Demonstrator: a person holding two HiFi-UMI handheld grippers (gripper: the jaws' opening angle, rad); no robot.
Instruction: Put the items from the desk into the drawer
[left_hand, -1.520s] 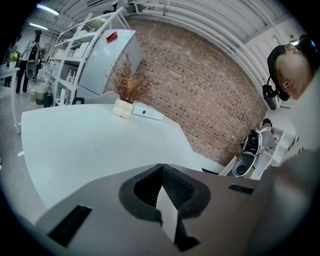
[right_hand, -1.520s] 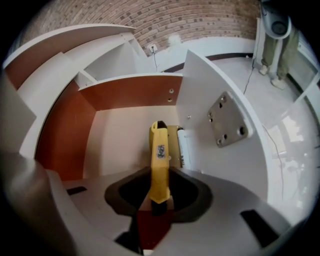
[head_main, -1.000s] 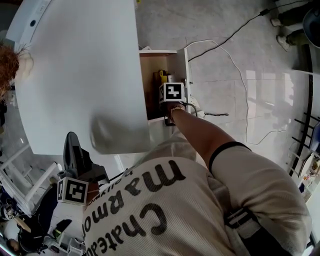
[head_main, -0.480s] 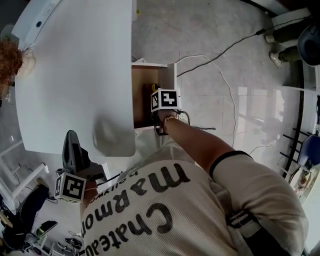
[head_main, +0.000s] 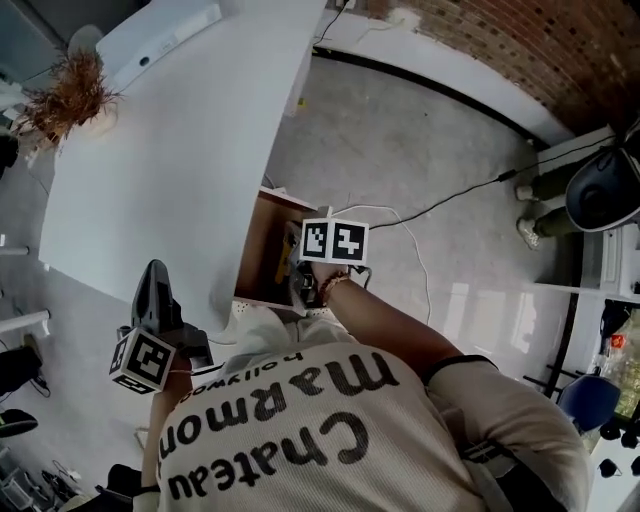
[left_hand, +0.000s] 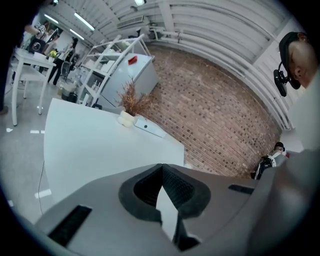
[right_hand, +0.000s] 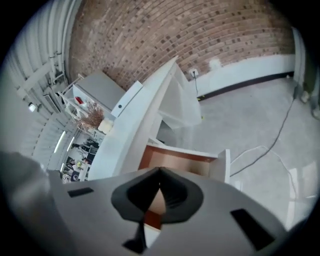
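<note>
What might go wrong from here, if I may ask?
The drawer stands open close to the person's body, with the right tongs shut and empty above it; either may knock it. A black cable lies on the floor nearby and might catch a foot.

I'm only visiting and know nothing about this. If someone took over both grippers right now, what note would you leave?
Left gripper: fingers shut, empty, held by the desk.
Right gripper: fingers shut, empty, above the open drawer.
Done: a yellow item lies inside the drawer.
The desk holds only a dried plant and a long white box at its far end.
Left: probably just closing the drawer.
</note>
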